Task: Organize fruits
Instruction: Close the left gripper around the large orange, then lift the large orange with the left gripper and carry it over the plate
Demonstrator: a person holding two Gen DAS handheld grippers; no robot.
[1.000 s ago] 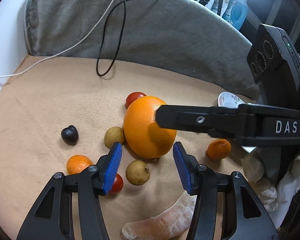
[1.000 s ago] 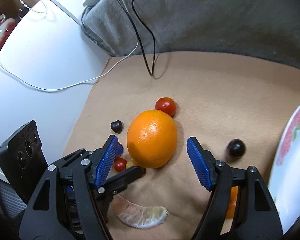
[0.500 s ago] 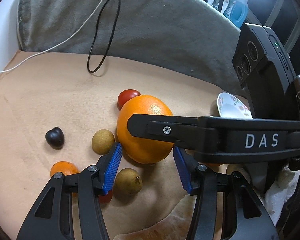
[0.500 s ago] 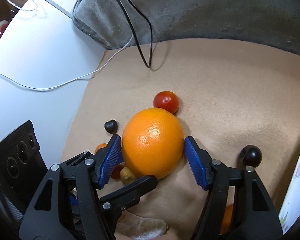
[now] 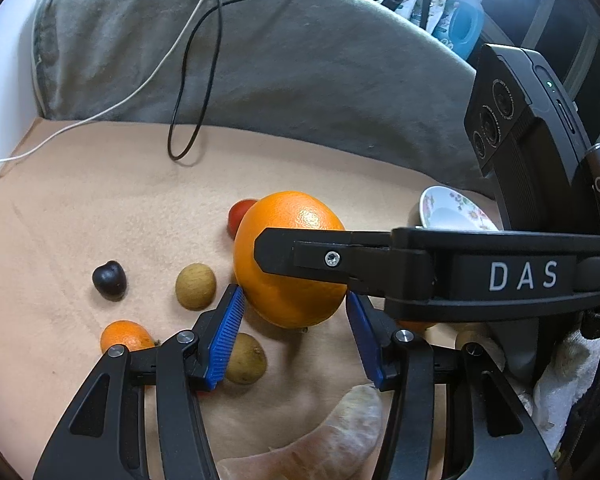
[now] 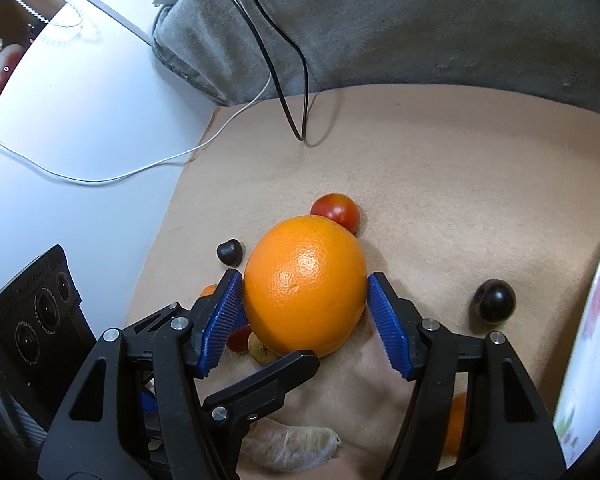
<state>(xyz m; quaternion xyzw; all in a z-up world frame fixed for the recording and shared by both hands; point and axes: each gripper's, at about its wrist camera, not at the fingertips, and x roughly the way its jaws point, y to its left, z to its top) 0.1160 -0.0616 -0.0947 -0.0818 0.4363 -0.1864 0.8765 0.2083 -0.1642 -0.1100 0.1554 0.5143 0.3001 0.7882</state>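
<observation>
A large orange (image 6: 304, 288) rests on the beige cloth (image 6: 440, 168). My right gripper (image 6: 304, 277) is shut on it, one blue pad pressed against each side. In the left wrist view one black finger (image 5: 340, 258) of that gripper crosses the front of the orange (image 5: 288, 216). My left gripper (image 5: 294, 293) stands open, its tips at the orange's near lower edge and not clamping it. One of its fingers (image 6: 272, 376) shows below the orange in the right wrist view.
Around the orange lie a red tomato (image 5: 240, 214), a dark cherry (image 5: 109, 275), two brown longans (image 5: 195, 286), a small mandarin (image 5: 124, 336) and a peeled citrus segment (image 5: 320, 440). A dark round fruit (image 6: 494, 302) and a flowered plate (image 6: 596, 320) sit right. Cables (image 5: 188, 80) cross a grey cushion behind.
My right gripper has moved forward around the orange and its pads have closed onto both sides. The left gripper has crept slightly closer to the orange, its opening unchanged.
</observation>
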